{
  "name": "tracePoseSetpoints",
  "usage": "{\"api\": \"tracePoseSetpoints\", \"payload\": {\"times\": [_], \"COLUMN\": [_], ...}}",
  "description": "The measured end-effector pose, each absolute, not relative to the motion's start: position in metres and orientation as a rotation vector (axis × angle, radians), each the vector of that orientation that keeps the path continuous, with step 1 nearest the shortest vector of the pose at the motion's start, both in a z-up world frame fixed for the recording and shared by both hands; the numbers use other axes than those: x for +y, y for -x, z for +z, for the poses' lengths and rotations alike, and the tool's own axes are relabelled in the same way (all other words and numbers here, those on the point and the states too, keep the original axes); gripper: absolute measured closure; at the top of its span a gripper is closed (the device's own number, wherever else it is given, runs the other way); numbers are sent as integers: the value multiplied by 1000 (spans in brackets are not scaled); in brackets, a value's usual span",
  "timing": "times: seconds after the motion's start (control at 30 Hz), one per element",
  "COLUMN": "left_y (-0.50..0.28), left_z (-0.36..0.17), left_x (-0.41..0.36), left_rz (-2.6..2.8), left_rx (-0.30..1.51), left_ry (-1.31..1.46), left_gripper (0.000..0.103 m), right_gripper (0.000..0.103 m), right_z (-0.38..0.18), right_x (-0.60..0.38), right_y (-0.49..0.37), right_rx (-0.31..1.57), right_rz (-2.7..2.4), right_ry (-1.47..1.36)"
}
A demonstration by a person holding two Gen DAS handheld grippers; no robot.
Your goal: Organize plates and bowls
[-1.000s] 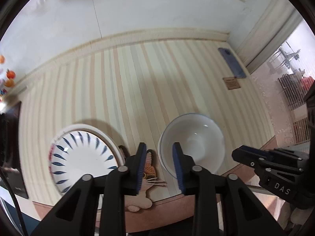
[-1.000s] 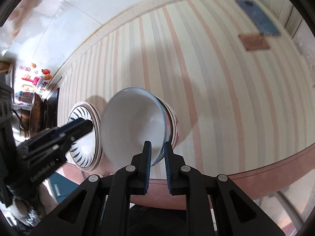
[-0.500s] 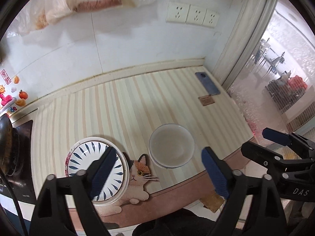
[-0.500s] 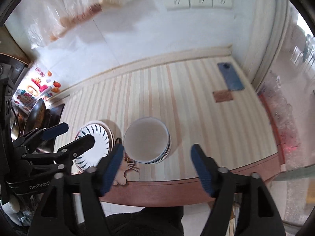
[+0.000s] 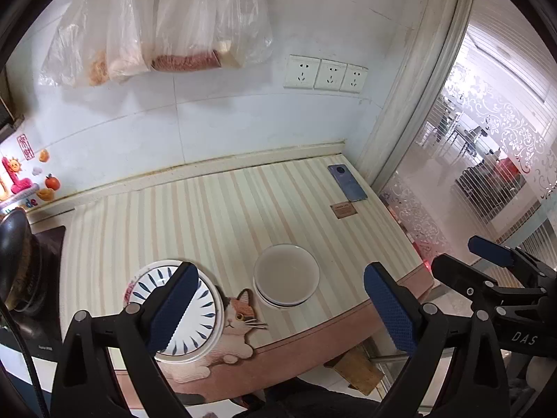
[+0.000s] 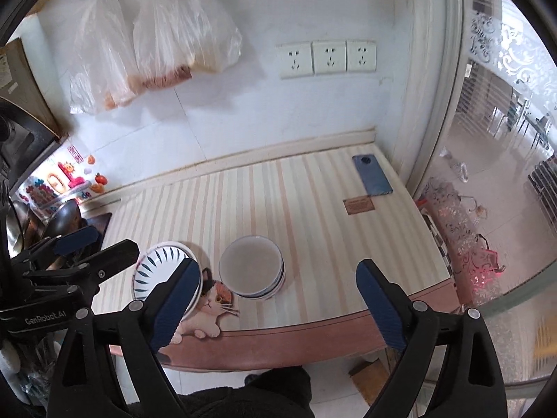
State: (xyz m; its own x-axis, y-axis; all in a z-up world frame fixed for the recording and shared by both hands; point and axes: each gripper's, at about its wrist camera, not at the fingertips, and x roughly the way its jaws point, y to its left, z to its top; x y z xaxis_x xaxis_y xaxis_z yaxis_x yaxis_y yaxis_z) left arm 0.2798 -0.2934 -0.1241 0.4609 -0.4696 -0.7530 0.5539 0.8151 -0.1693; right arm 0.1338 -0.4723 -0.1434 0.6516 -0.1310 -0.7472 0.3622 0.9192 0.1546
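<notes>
Bowls (image 5: 286, 275): a nested stack on the striped mat (image 5: 222, 223) near its front edge; two rims show for certain, an exact count is unclear.
Plates (image 5: 177, 310): a blue-leaf plate on top of a stack, left of the bowls and apart from them; count unclear.
Between them: one cat picture (image 5: 240, 317) on the mat.
Left gripper (image 5: 278, 310): jaws spread wide, holding nothing, above the front edge.
Right gripper (image 6: 278, 303): jaws spread wide, holding nothing.
Far right corner: one phone (image 5: 347, 183), one brown tag (image 5: 343, 209).
Wall: three sockets (image 5: 325, 74), hanging plastic bags (image 5: 156, 24).
</notes>
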Motion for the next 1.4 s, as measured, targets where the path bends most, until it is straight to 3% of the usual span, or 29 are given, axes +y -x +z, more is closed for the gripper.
{"api": "tracePoseSetpoints", "payload": {"times": [0.27,0.43,0.9,1.4], "left_y": [-280,-301,-401,-423], "left_z": [-116,-131,-282,-374], "left_x": [-285,-281,-292,-356], "left_rz": [-659,-614,-501,-677], "left_rx": [731,743,1135,1468], "left_ry": [-40,-17,103,-96], "left_gripper": [5,5,5,6], "right_gripper": [8,8,8,8], "right_z": [-143,-162,-311,-434], "right_x": [-474,-484,-529,-543], "right_y": [-135,-152,-243,-297], "right_rx": [809,827,1071,1309], "right_rz": [-264,-227,-128,-23], "right_ry": [-346,-379,-533,-666]}}
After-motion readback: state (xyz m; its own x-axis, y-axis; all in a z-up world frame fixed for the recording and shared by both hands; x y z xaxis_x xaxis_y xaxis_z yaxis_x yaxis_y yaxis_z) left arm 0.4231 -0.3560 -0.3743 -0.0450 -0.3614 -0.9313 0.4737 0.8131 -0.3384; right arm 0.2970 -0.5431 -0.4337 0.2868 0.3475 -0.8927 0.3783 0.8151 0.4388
